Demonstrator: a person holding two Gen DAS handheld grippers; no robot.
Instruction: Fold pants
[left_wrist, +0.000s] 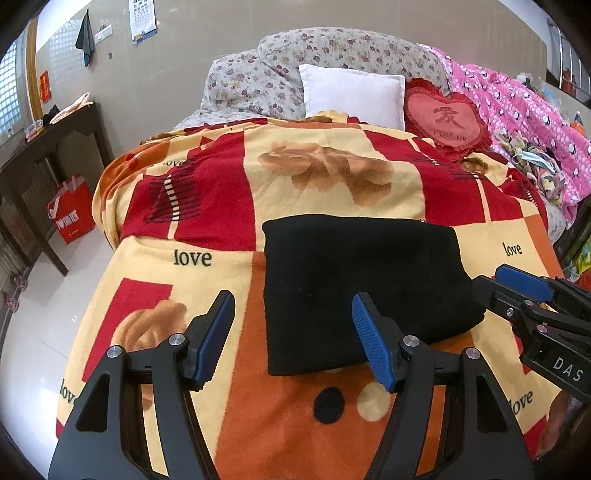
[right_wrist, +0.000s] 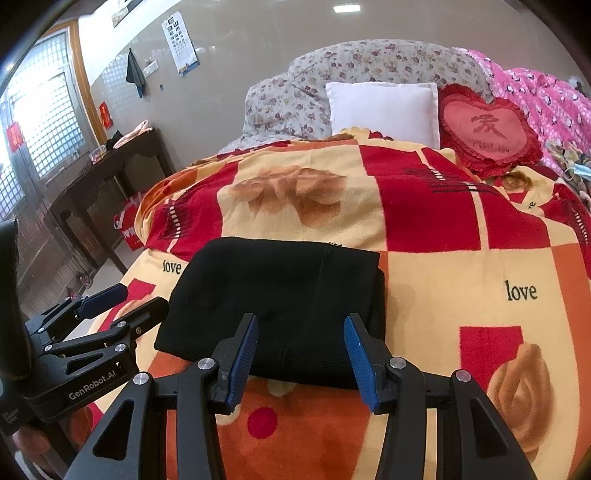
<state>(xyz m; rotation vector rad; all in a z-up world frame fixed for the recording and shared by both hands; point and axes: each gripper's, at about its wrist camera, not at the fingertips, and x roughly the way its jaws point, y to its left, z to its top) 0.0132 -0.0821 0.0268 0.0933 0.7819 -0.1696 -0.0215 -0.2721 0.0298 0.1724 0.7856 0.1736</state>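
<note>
Lying folded into a compact rectangle, the black pants (left_wrist: 354, 288) rest on a red, orange and cream blanket (left_wrist: 207, 258) covering the bed. The left gripper (left_wrist: 293, 339) and right gripper (right_wrist: 301, 354) hover at the near edge, jaws wide apart and empty. A white pillow (right_wrist: 384, 107) and a heart-shaped cushion (right_wrist: 487, 129) sit beyond.

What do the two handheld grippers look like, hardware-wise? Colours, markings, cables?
Both match: the left gripper and right gripper have black plastic linkage arms with triangular cutouts, silver pivot pins and blue ribbed finger pads. Seen from the other camera, the left body reads "GenRobot.AI" and the right shows "DAS" in white. No cables show.
</note>
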